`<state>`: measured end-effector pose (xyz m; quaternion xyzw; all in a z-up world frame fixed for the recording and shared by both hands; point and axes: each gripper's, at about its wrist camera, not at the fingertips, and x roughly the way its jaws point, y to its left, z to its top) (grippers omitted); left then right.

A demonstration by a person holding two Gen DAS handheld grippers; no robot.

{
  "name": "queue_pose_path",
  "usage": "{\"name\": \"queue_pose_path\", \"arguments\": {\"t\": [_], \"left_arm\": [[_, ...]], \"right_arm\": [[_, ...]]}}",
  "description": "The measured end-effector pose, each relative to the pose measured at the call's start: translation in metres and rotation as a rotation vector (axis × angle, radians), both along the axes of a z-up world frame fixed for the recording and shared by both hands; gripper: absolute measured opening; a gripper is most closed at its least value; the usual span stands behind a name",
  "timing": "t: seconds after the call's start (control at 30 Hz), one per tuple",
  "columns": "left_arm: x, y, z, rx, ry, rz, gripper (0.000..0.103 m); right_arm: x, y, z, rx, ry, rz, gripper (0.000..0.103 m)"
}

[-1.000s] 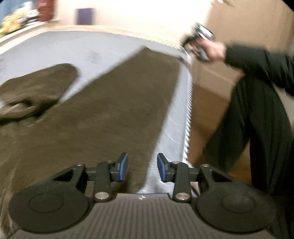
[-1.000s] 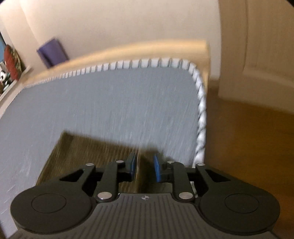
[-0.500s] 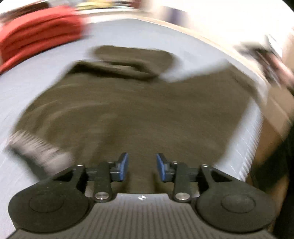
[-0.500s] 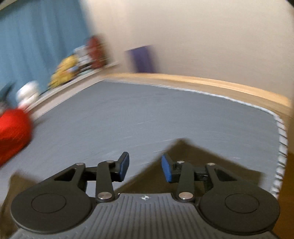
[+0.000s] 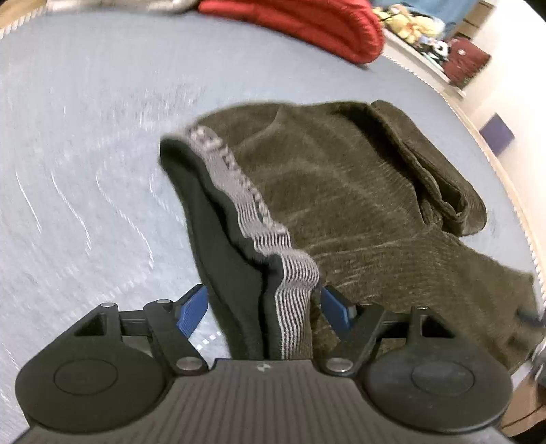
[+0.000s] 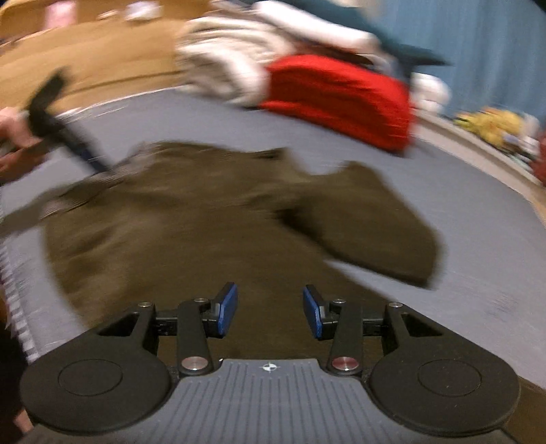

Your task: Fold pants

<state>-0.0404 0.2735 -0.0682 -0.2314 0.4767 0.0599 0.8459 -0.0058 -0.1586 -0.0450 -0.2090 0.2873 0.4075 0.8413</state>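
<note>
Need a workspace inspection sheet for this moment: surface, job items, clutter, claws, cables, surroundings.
Surface: grey bed cover, white-stitched edge.
Job's things: brown pants spread flat, one leg folded over; striped waistband raised.
Clutter: red blanket and pale laundry heap at the far side.
Claws: left claw opening, waistband between its pads; right claw open above the pants, nothing between.
Cables: nothing seen.
Surroundings: blue curtain, shelf of toys, purple box by the wall.
</note>
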Motion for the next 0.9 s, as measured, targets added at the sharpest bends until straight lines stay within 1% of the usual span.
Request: {"name": "queue_pose_path", "arguments": {"t": [0.07, 0.1, 0.17, 0.23, 0.27, 0.33, 0.4, 0.43, 0.47, 0.53, 0.57, 0.6, 0.67, 0.7, 0.73, 0.77, 0.83, 0.87, 0.9], "left_arm": [[0.0, -0.003, -0.006, -0.038, 0.02, 0.004, 0.078], [0.003, -0.007, -0.014, -0.046, 0.028, -0.007, 0.078], [0.004, -0.012, -0.016, -0.03, 0.032, -0.034, 0.078], [0.003, -0.018, -0.016, 0.0, 0.032, -0.063, 0.078], [0.004, -0.019, -0.018, -0.001, 0.031, -0.066, 0.078], [0.004, -0.017, -0.018, -0.007, 0.029, -0.061, 0.076], [0.003, -0.016, -0.019, 0.003, 0.03, -0.062, 0.065], [0.002, -0.016, -0.018, 0.003, 0.029, -0.072, 0.054], [0.002, -0.016, -0.017, 0.006, 0.027, -0.076, 0.045], [0.002, -0.017, -0.015, 0.01, 0.014, -0.087, 0.038], [0.002, -0.018, -0.013, 0.015, 0.007, -0.094, 0.037], [0.001, -0.017, -0.01, 0.01, -0.002, -0.093, 0.037], [-0.002, -0.014, -0.007, -0.019, -0.014, -0.082, 0.037], [-0.003, -0.012, -0.007, -0.034, -0.013, -0.081, 0.038], [-0.004, -0.012, -0.008, -0.044, -0.004, -0.083, 0.043], [-0.004, -0.012, -0.01, -0.051, 0.01, -0.091, 0.05], [-0.005, -0.017, -0.015, -0.061, 0.048, -0.139, 0.06], [-0.007, -0.022, -0.016, -0.054, 0.059, -0.167, 0.063], [-0.009, -0.028, -0.015, -0.023, 0.057, -0.202, 0.065]], "right_arm": [[-0.018, 0.02, -0.006, -0.028, 0.015, 0.105, 0.045], [-0.023, 0.025, -0.009, -0.041, 0.021, 0.145, 0.045], [-0.035, 0.039, -0.017, -0.073, 0.04, 0.228, 0.046], [-0.039, 0.05, -0.022, -0.102, 0.058, 0.274, 0.048], [-0.042, 0.054, -0.025, -0.119, 0.062, 0.295, 0.048], [-0.046, 0.058, -0.028, -0.158, 0.04, 0.321, 0.048], [-0.047, 0.058, -0.027, -0.169, 0.038, 0.331, 0.048], [-0.046, 0.058, -0.025, -0.166, 0.043, 0.33, 0.049], [-0.045, 0.059, -0.022, -0.16, 0.049, 0.331, 0.049], [-0.044, 0.057, -0.016, -0.147, 0.05, 0.335, 0.051], [-0.043, 0.057, -0.015, -0.136, 0.048, 0.34, 0.053], [-0.042, 0.061, -0.017, -0.124, 0.051, 0.343, 0.055], [-0.039, 0.065, -0.016, -0.097, 0.066, 0.346, 0.065], [-0.04, 0.065, -0.015, -0.089, 0.068, 0.348, 0.068], [-0.04, 0.066, -0.015, -0.084, 0.072, 0.349, 0.074], [-0.041, 0.066, -0.016, -0.084, 0.081, 0.351, 0.075], [-0.042, 0.067, -0.022, -0.1, 0.108, 0.362, 0.075], [-0.044, 0.068, -0.026, -0.116, 0.116, 0.37, 0.075], [-0.046, 0.069, -0.03, -0.136, 0.115, 0.38, 0.074]]}}
